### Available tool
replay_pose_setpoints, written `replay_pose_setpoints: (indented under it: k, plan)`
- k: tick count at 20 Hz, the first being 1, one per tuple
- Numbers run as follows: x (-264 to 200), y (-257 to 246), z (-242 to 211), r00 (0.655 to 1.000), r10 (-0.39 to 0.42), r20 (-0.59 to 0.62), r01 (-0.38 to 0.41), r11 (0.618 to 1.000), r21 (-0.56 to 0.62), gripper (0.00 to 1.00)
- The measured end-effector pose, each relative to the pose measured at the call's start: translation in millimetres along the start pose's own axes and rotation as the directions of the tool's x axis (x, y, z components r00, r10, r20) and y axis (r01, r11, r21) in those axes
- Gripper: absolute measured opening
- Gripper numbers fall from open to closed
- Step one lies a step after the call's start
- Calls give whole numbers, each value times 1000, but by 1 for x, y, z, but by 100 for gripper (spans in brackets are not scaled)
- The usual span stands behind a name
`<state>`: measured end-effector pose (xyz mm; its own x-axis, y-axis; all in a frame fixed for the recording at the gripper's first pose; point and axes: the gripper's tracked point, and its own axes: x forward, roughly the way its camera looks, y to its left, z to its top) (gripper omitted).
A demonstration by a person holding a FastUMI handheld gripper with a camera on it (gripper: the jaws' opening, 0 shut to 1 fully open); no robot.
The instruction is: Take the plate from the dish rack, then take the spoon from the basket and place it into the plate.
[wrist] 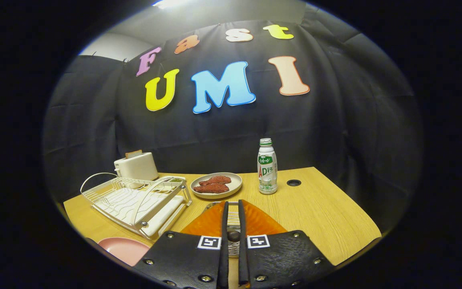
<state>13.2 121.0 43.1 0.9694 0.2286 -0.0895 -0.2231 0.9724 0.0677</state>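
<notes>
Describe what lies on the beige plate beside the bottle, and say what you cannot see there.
On the beige plate, two reddish-brown pieces of food lie side by side. The plate's surface beneath them is covered. The gripper is nearly closed, far short of it.

The hand-held gripper (pixel 233 206) has its fingers narrowly apart, level.

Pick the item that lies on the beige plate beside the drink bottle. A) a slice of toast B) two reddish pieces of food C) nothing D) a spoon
B: the beige plate, left of the drink bottle and beyond the nearly closed fingers of the hand-held gripper, carries two reddish pieces of food.
</notes>
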Motion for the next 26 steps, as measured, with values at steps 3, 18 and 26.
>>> replay_pose_setpoints:
  k: [3,18,26]
  plan:
    - [1,-2,11,999,-24,-27,24,1000,-2,4]
    - [7,24,85,998,2,-59,-9,992,-125,4]
    - [-22,52,141,1000,-3,-19,0,991,-130,4]
